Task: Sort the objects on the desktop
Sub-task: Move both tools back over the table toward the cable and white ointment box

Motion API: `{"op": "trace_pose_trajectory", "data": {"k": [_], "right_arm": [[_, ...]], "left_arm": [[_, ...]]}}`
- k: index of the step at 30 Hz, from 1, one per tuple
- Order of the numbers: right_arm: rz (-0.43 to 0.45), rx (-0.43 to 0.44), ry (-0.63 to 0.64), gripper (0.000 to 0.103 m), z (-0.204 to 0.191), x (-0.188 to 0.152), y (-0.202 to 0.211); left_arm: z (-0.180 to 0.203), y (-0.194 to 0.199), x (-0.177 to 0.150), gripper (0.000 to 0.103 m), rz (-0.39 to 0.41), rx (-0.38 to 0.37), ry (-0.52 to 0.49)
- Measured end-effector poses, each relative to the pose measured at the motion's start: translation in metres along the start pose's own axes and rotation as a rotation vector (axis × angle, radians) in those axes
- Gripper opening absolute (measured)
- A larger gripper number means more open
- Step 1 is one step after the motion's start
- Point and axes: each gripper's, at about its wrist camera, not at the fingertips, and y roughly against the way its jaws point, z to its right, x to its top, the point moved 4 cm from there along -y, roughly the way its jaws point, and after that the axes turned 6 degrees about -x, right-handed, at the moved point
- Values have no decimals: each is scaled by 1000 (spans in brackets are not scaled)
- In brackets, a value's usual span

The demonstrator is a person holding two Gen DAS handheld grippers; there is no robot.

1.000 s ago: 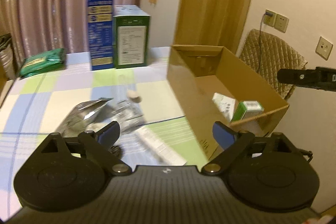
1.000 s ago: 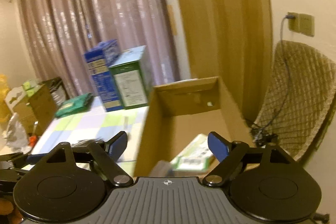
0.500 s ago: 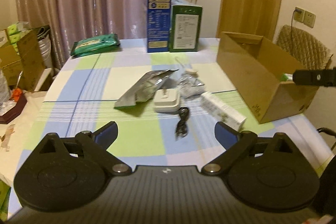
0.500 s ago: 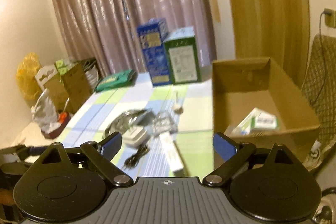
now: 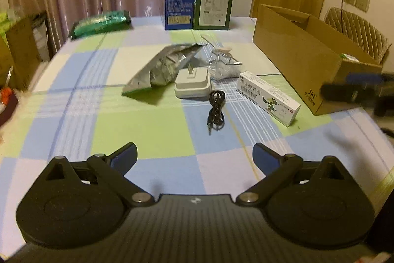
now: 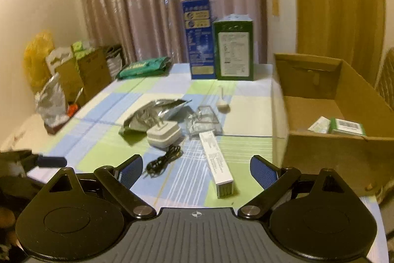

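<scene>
Both grippers, left (image 5: 194, 154) & right (image 6: 196, 168), gape wide, empty. Long white box (image 6: 216, 162) looks light, stiff (grab its mid sides).

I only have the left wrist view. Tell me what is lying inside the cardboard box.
Observer: A small green box and a white packet lie side by side on the floor of the cardboard box, near its front wall.
Operator: Report the right gripper's jaws; it is a blur here.
Observer: The right gripper has its jaws wide apart with nothing between them; they have just been opening.
Operator: Say what stands beyond the table's left side.
Observer: A yellow bag sits by the wall, behind the cartons.
</scene>
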Motion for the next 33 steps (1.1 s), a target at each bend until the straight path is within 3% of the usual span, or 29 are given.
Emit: {"op": "trace_pose_trajectory", "data": {"k": [5, 13, 26, 33], "right_arm": [[-57, -9, 27, 90, 1, -12, -18], [-157, -50, 9, 72, 17, -17, -51], [-183, -30, 37, 67, 13, -12, -79], [-214, -32, 47, 58, 15, -15, -90]], "left_arm": [[-5, -12, 3, 98, -14, 4, -33], [-8, -36, 5, 98, -77, -40, -15], [-10, -59, 12, 98, -106, -38, -23], [-8, -74, 19, 97, -99, -41, -42]]}}
